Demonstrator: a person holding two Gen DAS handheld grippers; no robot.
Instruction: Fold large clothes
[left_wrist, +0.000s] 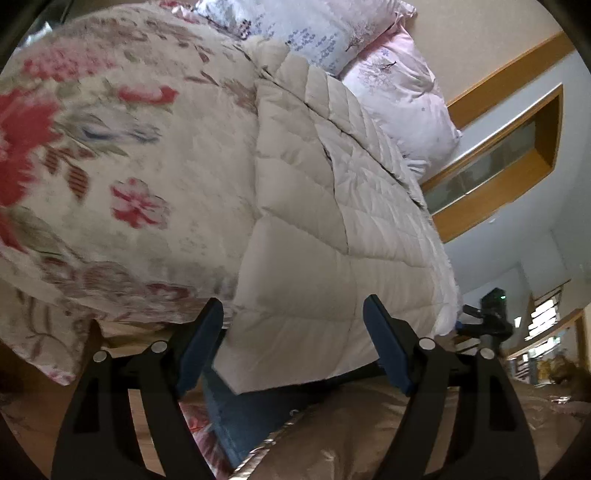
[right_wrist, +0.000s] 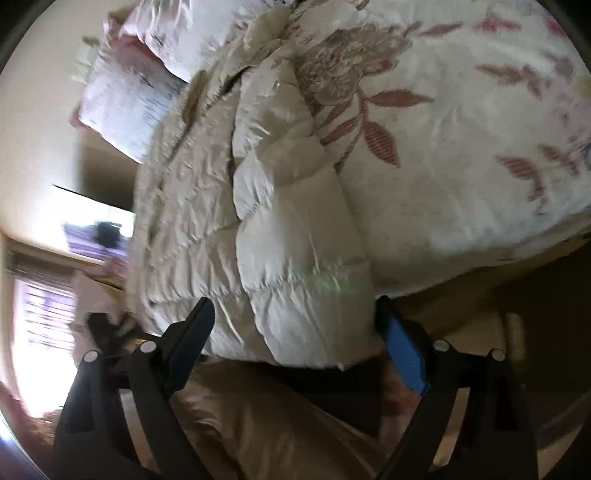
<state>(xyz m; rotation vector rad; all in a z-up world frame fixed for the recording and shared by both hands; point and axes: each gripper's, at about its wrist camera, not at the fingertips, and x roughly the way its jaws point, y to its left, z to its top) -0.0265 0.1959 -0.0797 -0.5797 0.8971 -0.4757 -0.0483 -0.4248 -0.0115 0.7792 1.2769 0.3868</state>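
Observation:
A cream quilted down coat (left_wrist: 314, 206) lies along the bed, its hem hanging over the near edge. My left gripper (left_wrist: 293, 325) is open, its blue-padded fingers on either side of the hem's corner without clamping it. In the right wrist view the coat (right_wrist: 280, 243) is bunched and wrinkled. My right gripper (right_wrist: 295, 325) is open too, its fingers set wide on either side of the coat's near end.
The bed wears a floral cover (left_wrist: 110, 155) (right_wrist: 461, 129). Pale floral pillows (left_wrist: 399, 85) (right_wrist: 147, 74) lie at the far end. A tripod-mounted device (left_wrist: 491, 317) stands beside the bed. A tan satin fabric (left_wrist: 406, 435) (right_wrist: 266, 424) fills the foreground below both grippers.

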